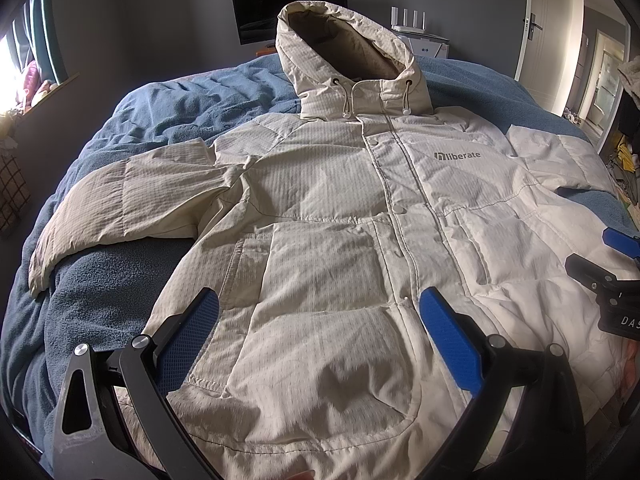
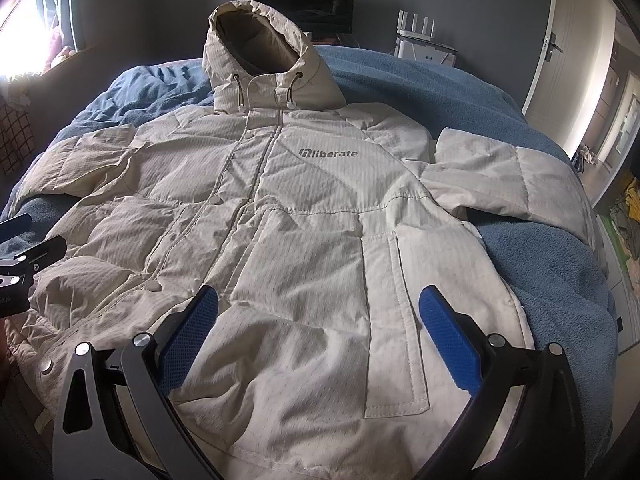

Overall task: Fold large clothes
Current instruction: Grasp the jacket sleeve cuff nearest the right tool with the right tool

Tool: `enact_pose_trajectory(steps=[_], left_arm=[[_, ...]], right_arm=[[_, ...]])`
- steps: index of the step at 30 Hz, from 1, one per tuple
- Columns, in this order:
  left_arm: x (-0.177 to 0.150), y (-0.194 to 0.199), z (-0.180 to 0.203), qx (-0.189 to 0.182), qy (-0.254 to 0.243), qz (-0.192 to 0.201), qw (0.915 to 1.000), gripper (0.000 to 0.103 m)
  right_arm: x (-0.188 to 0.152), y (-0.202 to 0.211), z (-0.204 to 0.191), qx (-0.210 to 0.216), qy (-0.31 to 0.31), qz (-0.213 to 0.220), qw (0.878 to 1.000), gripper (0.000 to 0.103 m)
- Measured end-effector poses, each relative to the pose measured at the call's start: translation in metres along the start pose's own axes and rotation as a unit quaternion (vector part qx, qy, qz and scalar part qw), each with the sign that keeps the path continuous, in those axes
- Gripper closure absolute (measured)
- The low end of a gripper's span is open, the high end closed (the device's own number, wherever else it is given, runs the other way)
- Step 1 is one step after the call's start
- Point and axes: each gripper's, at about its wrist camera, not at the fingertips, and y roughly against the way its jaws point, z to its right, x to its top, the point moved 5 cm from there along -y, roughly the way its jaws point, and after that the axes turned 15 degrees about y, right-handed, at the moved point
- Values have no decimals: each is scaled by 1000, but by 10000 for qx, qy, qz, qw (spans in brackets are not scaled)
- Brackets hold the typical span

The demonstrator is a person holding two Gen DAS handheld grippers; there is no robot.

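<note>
A cream hooded puffer jacket (image 1: 328, 216) (image 2: 280, 216) with a grey "liberate" logo lies face up and spread flat on a blue blanket, hood at the far end. Its left sleeve (image 1: 120, 200) stretches out sideways; the right sleeve (image 2: 500, 176) bends outward on the other side. My left gripper (image 1: 320, 320) hovers open above the lower left front panel, blue pads wide apart, holding nothing. Over the lower right front, near the pocket, my right gripper (image 2: 320, 320) is likewise open and empty. Each gripper shows at the edge of the other's view, the right gripper (image 1: 616, 272) and the left gripper (image 2: 24, 248).
The blue blanket (image 1: 168, 108) (image 2: 420, 80) covers a bed. Behind the bed stand a dark monitor (image 1: 288, 4), a white router (image 1: 408, 20) on boxes, and a grey wall. A window (image 2: 24, 24) is at left, a white door (image 2: 552, 40) at right, clutter (image 2: 628, 216) beside the bed.
</note>
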Motion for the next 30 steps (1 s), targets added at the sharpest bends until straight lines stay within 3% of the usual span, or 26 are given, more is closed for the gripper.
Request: enact_pose_trajectory(steps=[9,14,17,21,24,26,30], left_arm=[[-3,-1,2,8,27,-24,10000,6],[-1,-5,0,-22,96,-180,9998,6],[19,-7,-8,-73,137,-204,9997,6],[60,-1,-24,93,259,102,9996,6],[81,-7,-37,483,157,358,9981,6],[85,-23,-44,877,11,192,9960,6],[83,-47,-58,599,441,-37,9972,6]], right_arm=[[-1,0,1,79,-100,47,9999,6],[6,7,28,208,-540,184,9982,6],[13,17,71,154,-1058,325,9937,6],[13,26,142,-157,-1525,465,9871,6],[0,21,193,-404,-1870,347,9809,6],[-12,13,223,-432,-2128,239,9758,6],[-43,-14,274,-54,-2898,20,9571,6]])
